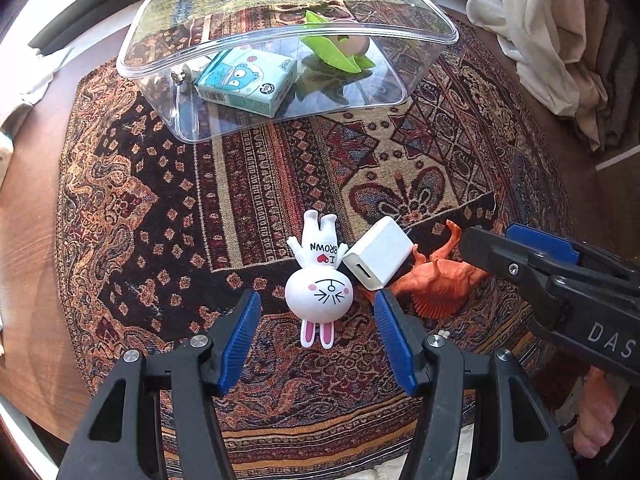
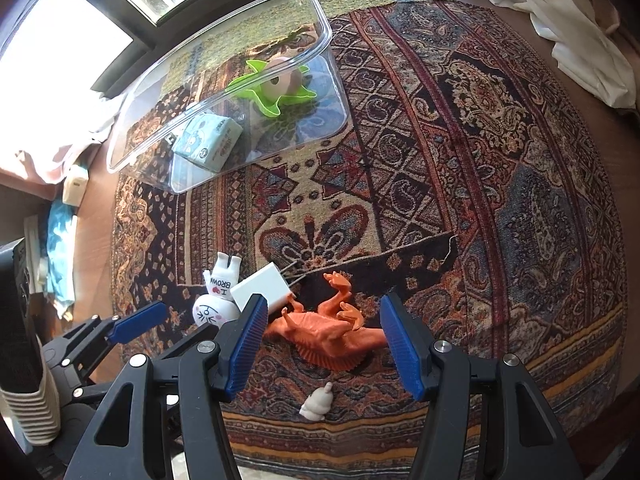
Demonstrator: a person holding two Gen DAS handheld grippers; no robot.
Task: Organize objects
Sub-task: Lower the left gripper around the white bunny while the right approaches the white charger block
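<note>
1. Clear plastic bin (image 1: 280,92) at far side of patterned rug (image 1: 160,208); holds tissue pack (image 1: 248,80) and green leafy toy (image 1: 336,46). Small metal part behind tissue pack, too blurred through the wall to identify.
2. White rabbit figure (image 1: 320,280) flat on rug, between open fingers of left hand-held gripper (image 1: 318,340), released, no contact visible.
3. White charger (image 1: 380,258) touching rabbit figure, lying partly over orange dinosaur (image 1: 432,280); dinosaur mostly hidden in left view.
4. Right view: dinosaur (image 2: 328,328) on its back, feet up, between spread fingers of right hand-held gripper (image 2: 324,344), released. Contact not discernible.
5. Small white figurine (image 2: 318,402) only clear in right view; nearly cut off in left.
6. Right edge of left view: part of a hand, cropped.
</note>
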